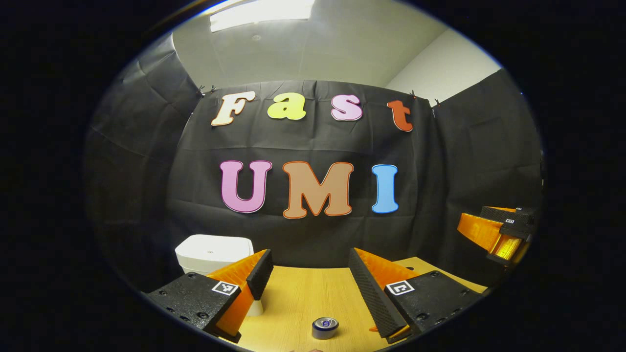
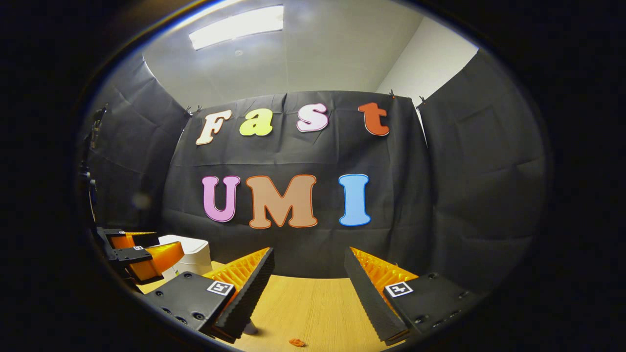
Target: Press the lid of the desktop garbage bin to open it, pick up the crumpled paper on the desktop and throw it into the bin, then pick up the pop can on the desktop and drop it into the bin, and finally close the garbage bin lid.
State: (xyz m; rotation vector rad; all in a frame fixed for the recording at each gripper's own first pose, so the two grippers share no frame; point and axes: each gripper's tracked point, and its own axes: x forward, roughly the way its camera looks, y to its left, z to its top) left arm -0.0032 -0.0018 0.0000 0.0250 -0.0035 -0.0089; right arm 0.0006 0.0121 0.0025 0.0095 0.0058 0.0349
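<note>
The white desktop bin [image 1: 212,253] stands at the back left of the wooden table with its lid down. It also sits at the left in the right gripper view, bin [image 2: 191,258], partly behind the left gripper [image 2: 139,256]. A pop can [image 1: 325,327] stands upright near the front edge, below and between my left gripper's fingers. The left gripper [image 1: 309,268] hangs open above the table with nothing in it. The right gripper [image 2: 309,265] is open too and holds nothing; it shows at the far right as the right gripper [image 1: 503,232]. A small pale bit [image 2: 249,327] peeks from under a finger; I cannot tell what it is.
The light wooden table [image 1: 298,298] runs back to the black cloth wall. A tiny orange scrap [image 2: 297,342] lies on the wood near the front edge. The bin's lower corner [image 1: 255,308] shows beneath my left gripper's left finger.
</note>
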